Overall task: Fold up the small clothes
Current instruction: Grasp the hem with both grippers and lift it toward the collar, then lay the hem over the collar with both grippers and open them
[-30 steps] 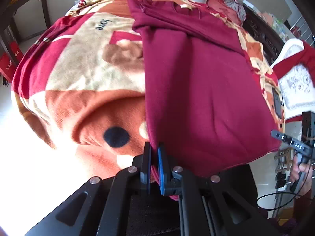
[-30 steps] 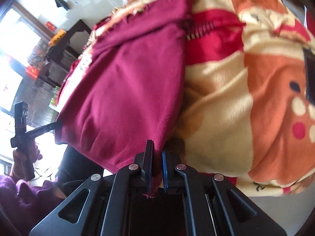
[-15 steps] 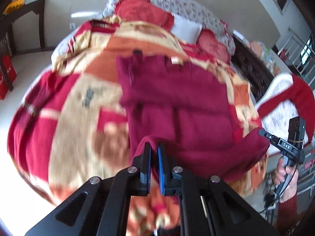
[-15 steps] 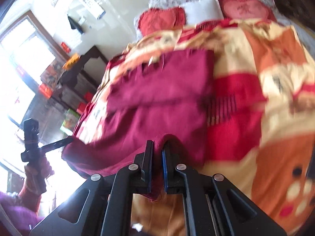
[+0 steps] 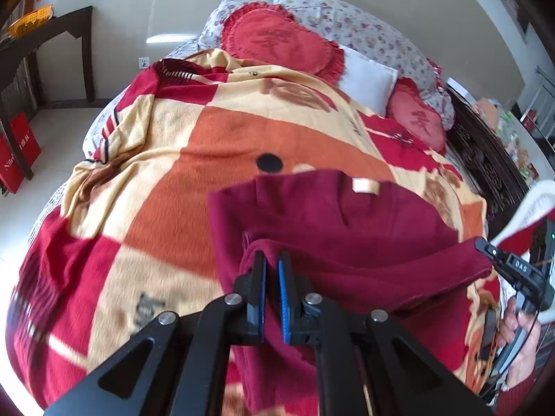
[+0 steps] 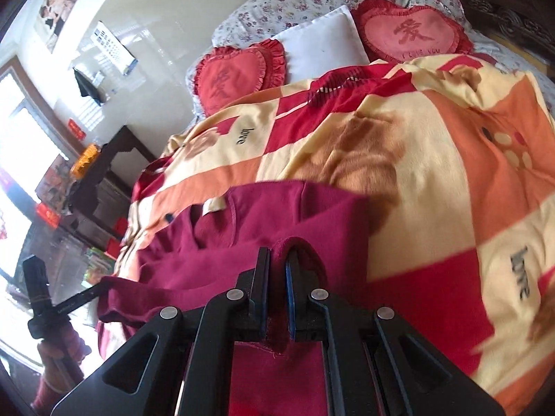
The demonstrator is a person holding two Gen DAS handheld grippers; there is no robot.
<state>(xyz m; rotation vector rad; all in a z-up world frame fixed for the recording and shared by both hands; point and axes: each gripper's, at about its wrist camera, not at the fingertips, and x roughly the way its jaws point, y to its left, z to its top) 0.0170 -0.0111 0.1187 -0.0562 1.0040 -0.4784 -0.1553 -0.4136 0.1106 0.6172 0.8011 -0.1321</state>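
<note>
At the far left of the left wrist view a dark wooden side table (image 5: 52, 31) stands against the wall, with red bags (image 5: 19, 152) on the floor below it. The patterned blanket (image 5: 166, 173) in cream, orange and red covers the bed. On it lies the maroon garment (image 5: 347, 228), its collar label facing up and its lower hem lifted and doubled over toward the collar. The left gripper (image 5: 271, 267) has its jaws pressed together on a bunched corner of that hem. Beyond, two red heart cushions (image 5: 277, 41) and a white pillow (image 5: 367, 79) sit at the head of the bed. At the right edge the right gripper (image 5: 485, 248) pinches the opposite hem corner; the right wrist view confirms its jaws pinching maroon cloth (image 6: 277, 260), the fabric stretched between both grippers.
</note>
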